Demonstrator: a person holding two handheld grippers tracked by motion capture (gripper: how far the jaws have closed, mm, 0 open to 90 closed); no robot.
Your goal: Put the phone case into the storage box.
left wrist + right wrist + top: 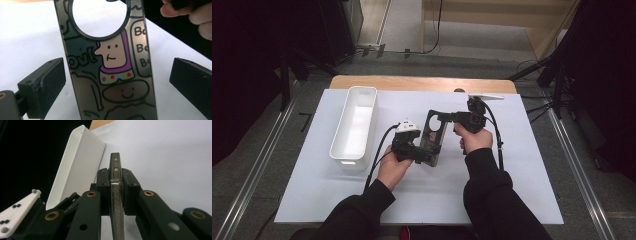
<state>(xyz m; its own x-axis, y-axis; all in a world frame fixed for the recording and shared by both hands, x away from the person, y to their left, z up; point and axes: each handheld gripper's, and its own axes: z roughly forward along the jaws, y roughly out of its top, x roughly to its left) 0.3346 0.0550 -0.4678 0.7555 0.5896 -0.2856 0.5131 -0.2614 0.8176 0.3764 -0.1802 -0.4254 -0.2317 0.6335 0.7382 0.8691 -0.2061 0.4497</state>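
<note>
High view looks down; gripper views closely share the phone case [110,75].

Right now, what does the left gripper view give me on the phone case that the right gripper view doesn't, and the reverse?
Left gripper view: the phone case face-on, cartoon print and round camera cutout, left gripper fingers apart on either side.
Right gripper view: the case edge-on, clamped by the right gripper, with the white bin behind.
Both: the case over the white table cover.

The phone case [433,137] stands on the sheet [512,190], right of the bin [354,125].
</note>
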